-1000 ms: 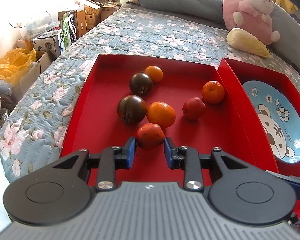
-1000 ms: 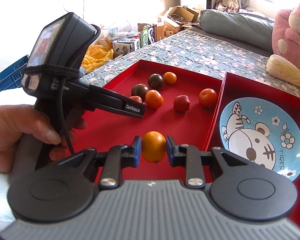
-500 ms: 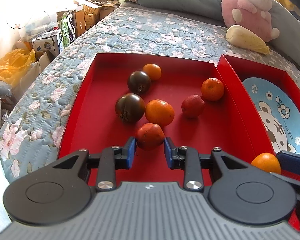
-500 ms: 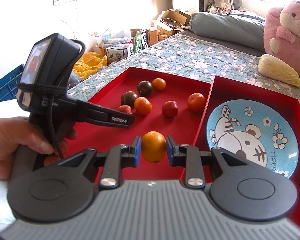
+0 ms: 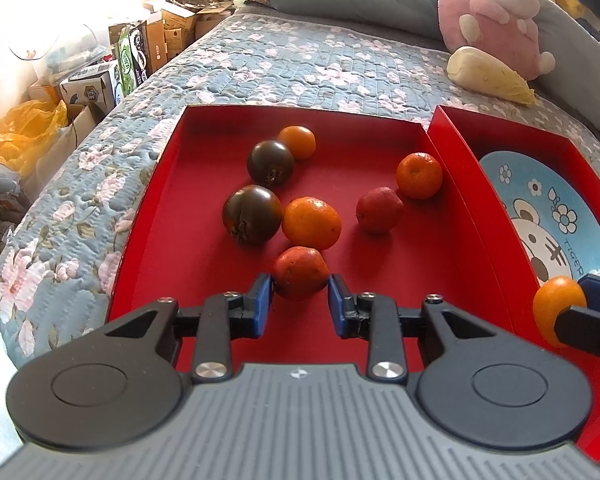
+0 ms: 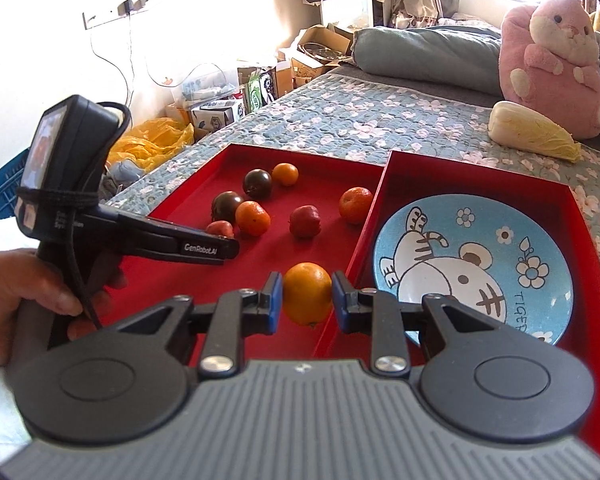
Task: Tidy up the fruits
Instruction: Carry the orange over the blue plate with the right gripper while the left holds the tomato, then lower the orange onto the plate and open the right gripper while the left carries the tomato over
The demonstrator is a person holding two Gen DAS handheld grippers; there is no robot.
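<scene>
Red cardboard forms two shallow trays side by side on a flowered bedspread (image 5: pixel 300 60). The left tray (image 5: pixel 180 200) holds loose fruit: two dark tomatoes (image 5: pixel 252 218), three small oranges (image 5: pixel 311 222) and a red fruit (image 5: pixel 379 210) lie apart from the grippers. The left gripper (image 5: pixel 299 300) has its blue pads pressed on another reddish fruit (image 5: pixel 300 274) at the near end of that tray, low over the tray floor; whether the fruit rests on it I cannot tell. The right gripper (image 6: pixel 307 298) is clamped on an orange (image 6: pixel 307 292), held above the wall between the two trays. The right tray (image 6: pixel 580 208) contains a blue plate (image 6: pixel 480 220) with a cartoon tiger. A hand (image 6: pixel 4 300) grips the left tool's handle. A pink plush toy (image 6: pixel 552 68) and a cabbage (image 6: pixel 532 132) sit farther back on the bed.
</scene>
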